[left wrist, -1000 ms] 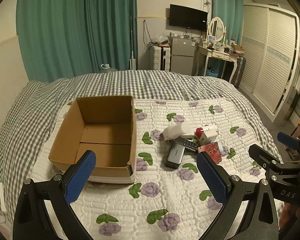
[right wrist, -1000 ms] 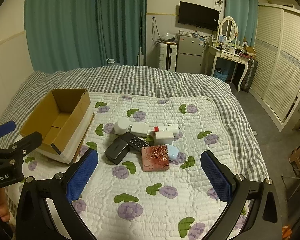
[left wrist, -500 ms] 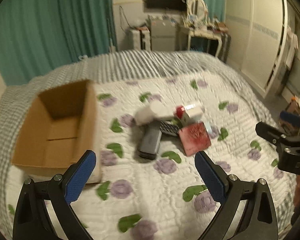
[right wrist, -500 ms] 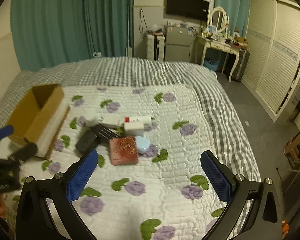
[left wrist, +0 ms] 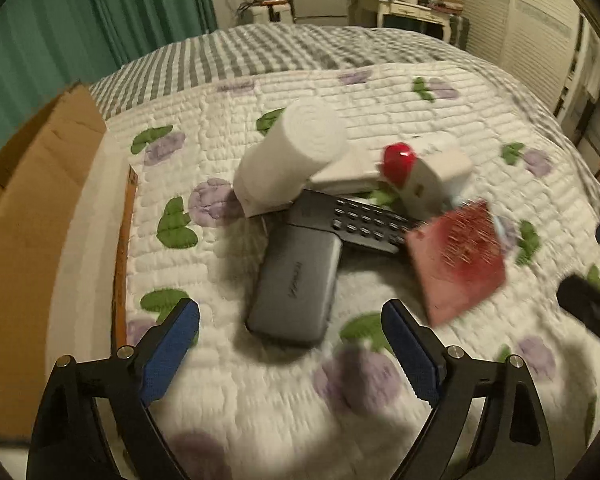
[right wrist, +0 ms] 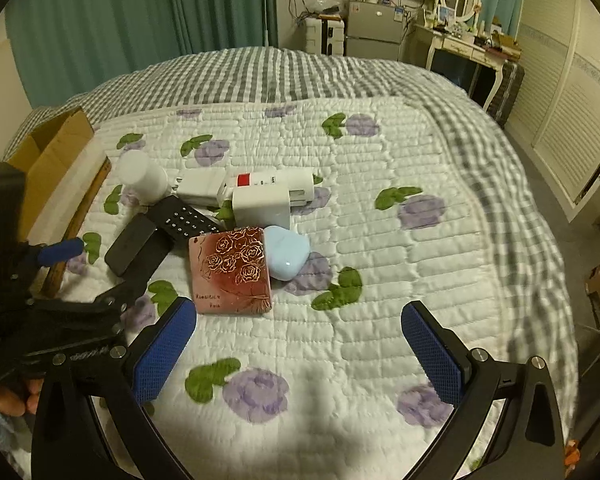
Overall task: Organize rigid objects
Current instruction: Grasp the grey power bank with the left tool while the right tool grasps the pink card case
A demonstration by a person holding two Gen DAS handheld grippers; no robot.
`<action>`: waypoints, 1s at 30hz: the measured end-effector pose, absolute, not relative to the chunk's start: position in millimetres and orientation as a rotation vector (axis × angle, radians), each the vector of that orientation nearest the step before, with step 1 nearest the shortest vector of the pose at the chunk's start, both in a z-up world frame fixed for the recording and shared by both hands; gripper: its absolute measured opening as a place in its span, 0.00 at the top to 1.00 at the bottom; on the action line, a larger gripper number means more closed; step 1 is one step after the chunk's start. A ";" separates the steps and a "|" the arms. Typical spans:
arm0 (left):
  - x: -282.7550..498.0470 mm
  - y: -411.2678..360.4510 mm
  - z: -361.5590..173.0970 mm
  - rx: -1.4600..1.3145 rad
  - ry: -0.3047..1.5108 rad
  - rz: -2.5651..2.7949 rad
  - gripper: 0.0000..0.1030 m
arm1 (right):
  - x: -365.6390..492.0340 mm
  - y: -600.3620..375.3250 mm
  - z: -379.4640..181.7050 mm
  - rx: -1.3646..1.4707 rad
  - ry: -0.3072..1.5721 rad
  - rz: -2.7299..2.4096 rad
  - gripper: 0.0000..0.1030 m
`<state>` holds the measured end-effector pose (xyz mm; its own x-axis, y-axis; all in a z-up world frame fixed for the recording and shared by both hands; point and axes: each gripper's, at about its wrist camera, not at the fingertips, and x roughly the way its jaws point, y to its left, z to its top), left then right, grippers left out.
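left gripper (left wrist: 290, 344): wide open, nothing in it, hanging low over the quilt at the bottom of the left wrist frame, lined up with the grey power bank (left wrist: 294, 282) sitting dead centre. My guess is that one gets picked first.
right gripper (right wrist: 298, 350): also spread open and holding nothing, parked in the lower part of its frame over bare quilt, just short of the pile.
pile: everything's heaped mid-bed. The black remote (left wrist: 358, 224) overlaps the power bank's far end, and the white bottle (left wrist: 290, 162) lies tipped on its side behind it. The red-capped white tube (right wrist: 274, 182) and a white adapter block (right wrist: 261, 205) touch each other.
rose tin (right wrist: 232, 272): pink, flat, leaning against the pale blue case (right wrist: 288, 252).
cardboard box (left wrist: 28, 216): open at the left edge of the frame, close by, so probably the drop-off.
writing: the tin says "Romantic" and, I think, "Rose". The power bank logo is too blurry to read.
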<state>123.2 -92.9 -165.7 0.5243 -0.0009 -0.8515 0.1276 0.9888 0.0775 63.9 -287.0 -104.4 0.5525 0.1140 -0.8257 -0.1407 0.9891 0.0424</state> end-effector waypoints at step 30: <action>110.7 -62.6 -156.6 0.065 1.037 -0.041 0.59 | 113.2 -214.6 -171.3 -0.163 1.093 0.147 0.13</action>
